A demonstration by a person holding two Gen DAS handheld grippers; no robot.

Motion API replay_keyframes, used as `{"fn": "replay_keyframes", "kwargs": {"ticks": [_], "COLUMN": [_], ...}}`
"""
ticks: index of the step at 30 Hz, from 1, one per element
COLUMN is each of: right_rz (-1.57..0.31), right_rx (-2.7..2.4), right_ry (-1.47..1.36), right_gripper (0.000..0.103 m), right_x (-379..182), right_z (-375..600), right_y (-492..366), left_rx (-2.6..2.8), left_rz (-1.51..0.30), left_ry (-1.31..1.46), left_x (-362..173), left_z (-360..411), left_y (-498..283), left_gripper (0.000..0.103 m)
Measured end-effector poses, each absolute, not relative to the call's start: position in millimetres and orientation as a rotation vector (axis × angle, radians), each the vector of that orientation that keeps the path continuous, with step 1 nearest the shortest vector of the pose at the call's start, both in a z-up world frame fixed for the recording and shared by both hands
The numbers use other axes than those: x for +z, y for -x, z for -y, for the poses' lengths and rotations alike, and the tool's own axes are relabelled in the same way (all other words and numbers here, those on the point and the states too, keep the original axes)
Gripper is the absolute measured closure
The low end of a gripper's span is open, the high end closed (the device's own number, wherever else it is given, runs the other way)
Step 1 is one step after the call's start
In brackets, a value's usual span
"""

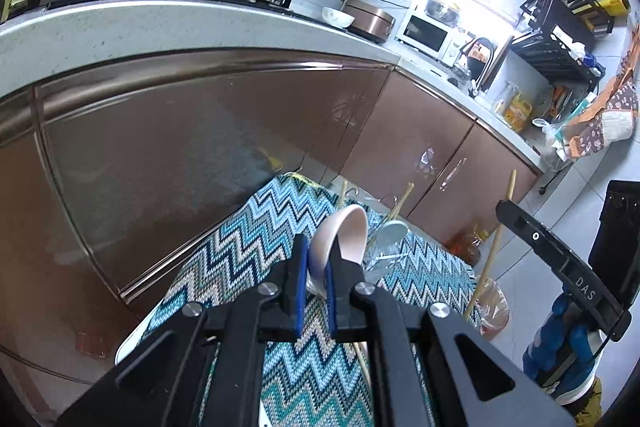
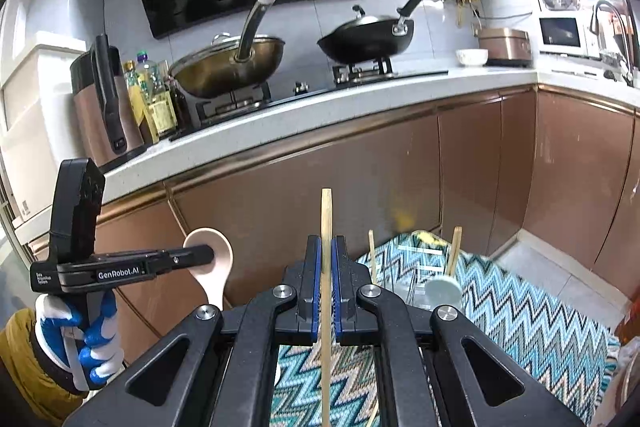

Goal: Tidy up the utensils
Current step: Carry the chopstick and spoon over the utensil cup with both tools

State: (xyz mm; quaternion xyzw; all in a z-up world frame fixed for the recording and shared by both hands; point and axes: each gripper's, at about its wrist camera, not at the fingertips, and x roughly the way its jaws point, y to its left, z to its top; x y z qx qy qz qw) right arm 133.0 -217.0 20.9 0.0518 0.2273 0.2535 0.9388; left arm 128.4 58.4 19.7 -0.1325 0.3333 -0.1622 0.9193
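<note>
My left gripper (image 1: 318,251) is shut on a pale pink spoon (image 1: 344,237), held above the zigzag-patterned cloth (image 1: 248,259). In the right wrist view the left gripper (image 2: 210,255) grips the same spoon (image 2: 212,263) by its bowl. My right gripper (image 2: 327,247) is shut on a bamboo chopstick (image 2: 326,219) that stands upright between its fingers. A clear utensil holder (image 2: 416,279) on the cloth holds two more chopsticks (image 2: 455,251) and a pale blue spoon (image 2: 442,291). The holder also shows in the left wrist view (image 1: 380,247).
Brown cabinet doors (image 2: 360,187) and a white countertop (image 2: 320,111) stand just behind the cloth. Two woks (image 2: 368,39) sit on the stove. A rice cooker (image 2: 506,45), bowl and microwave (image 2: 560,33) are at the right. Oil bottles (image 2: 152,99) stand at the left.
</note>
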Motion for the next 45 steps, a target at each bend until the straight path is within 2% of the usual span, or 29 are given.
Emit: {"fn": "replay_keyframes", "kwargs": {"ticks": [16,26,34,45], "right_rz": [-0.328,-0.222,-0.168,-0.159], "right_rx": [0.515,0.476,0.429,0.354], "right_ry": [-0.162,-0.162,-0.157,-0.104], "right_gripper": [0.098,0.098,0.098,0.098], "right_x": [40.5,40.0,23.8,-21.2], "right_z": [231.5,242.0,243.8,246.3], "right_y": [-166.3,-178.6,-201.8,-225.2], "left_rx": [-0.388,-0.314,-0.194,-0.129], "left_rz": [-0.598,-0.454,-0.331,-0.281], "left_ry": [0.307,0.222,0.086,0.029], "left_x": [37.1,47.5,25.0,-16.7], "left_z": [-44.3,-9.5,37.3,71.6], "left_y": [-163.5,-179.4,-195.1,-217.7], "left_gripper": [0.096,0.096,0.096,0.096]}}
